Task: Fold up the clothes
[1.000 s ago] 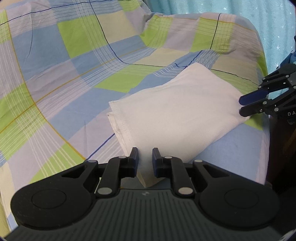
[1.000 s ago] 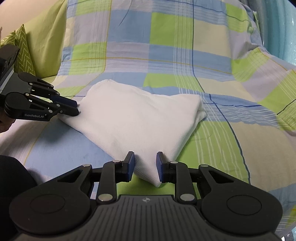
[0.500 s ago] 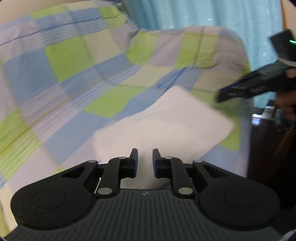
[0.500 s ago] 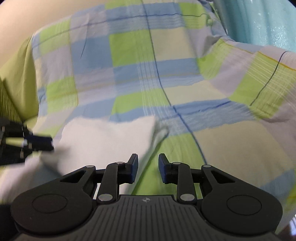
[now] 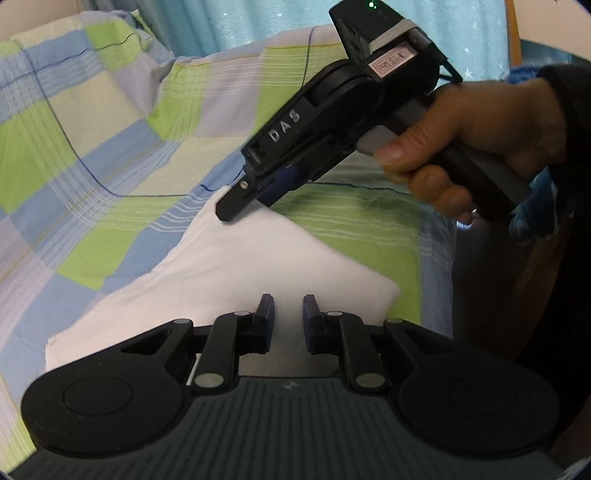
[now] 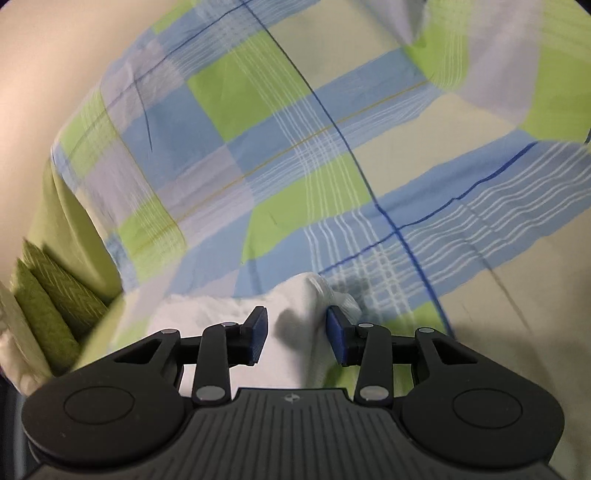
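A folded white garment (image 5: pixel 236 280) lies on a bed with a blue, green and lilac checked sheet (image 5: pixel 92 147). My left gripper (image 5: pixel 288 314) hovers over the garment's near edge. Its fingers are a narrow gap apart, and the cloth lies under them, not pinched. A hand (image 5: pixel 480 140) holds my right gripper (image 5: pixel 243 201) tilted down onto the garment's far corner. In the right wrist view my right gripper (image 6: pixel 297 325) is open, and a raised bunch of the white garment (image 6: pixel 306 295) sits between its blue pads (image 6: pixel 258 332).
A turquoise curtain (image 5: pixel 240 22) hangs behind the bed. The bed's edge (image 5: pixel 439 258) drops off at the right, with dark space beyond. Green pillows (image 6: pixel 44 295) stand against the beige wall (image 6: pixel 33 92) at the left.
My right gripper has left the garment's near corner, swung over to its far corner, and opened wider. My left gripper has shifted along the near edge, its gap unchanged.
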A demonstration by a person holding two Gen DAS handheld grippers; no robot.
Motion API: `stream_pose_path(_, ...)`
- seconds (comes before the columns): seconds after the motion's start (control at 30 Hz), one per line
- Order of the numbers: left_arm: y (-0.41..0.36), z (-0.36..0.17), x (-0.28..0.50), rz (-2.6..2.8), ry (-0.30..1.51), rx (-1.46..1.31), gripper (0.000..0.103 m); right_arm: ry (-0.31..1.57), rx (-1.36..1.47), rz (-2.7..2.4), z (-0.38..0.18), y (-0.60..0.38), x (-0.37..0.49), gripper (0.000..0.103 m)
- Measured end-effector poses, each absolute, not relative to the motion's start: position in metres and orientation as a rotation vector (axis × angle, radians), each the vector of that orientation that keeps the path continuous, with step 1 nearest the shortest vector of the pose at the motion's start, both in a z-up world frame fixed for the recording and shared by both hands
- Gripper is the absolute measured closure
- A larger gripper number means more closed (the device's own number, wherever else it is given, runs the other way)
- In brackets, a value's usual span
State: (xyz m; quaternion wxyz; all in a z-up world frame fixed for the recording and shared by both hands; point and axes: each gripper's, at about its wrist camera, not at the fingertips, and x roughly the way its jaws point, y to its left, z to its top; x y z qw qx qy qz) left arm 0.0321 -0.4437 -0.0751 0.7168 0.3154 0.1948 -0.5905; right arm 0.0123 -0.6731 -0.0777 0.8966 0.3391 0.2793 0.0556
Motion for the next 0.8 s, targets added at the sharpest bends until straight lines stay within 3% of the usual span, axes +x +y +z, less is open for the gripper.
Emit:
stream_pose_path(0.1, -0.443, -0.075, 0.032, -1.307, 0.431, 0.684, 0.09, 0.584, 0.836, 0.123, -0.088, -0.683, 0.019, 0.065)
stream_pose_path(0.17, -0.443, -0.075, 0.03, -1.306, 0.427, 0.684, 0.09, 0.556, 0.907, 0.103, -0.091, -0.69, 0.017, 0.09)
stream_pose_path(0.23, -0.442, -0.075, 0.029, -1.307, 0.426, 0.676, 0.09, 0.495, 0.762, 0.092, -0.076, -0.686, 0.014, 0.093)
stream_pose_path(0.33, -0.439, -0.076, 0.032, -1.313, 0.437, 0.646, 0.09, 0.474, 0.564, 0.068, -0.065, -0.674, 0.011, 0.092)
stream_pose_path(0.43, -0.438, -0.075, 0.034, -1.316, 0.451, 0.624, 0.09, 0.552, 0.612, 0.012, -0.083, -0.681, 0.014, 0.09)
stream_pose_path(0.53, -0.436, -0.075, 0.037, -1.315, 0.462, 0.604, 0.09, 0.52, 0.633, -0.041, -0.08, -0.69, 0.007, 0.066)
stream_pose_path(0.8, -0.419, -0.05, 0.054, -1.259, 0.437, 0.439, 0.087, 0.353, 0.524, -0.017, -0.045, -0.663, -0.027, 0.066)
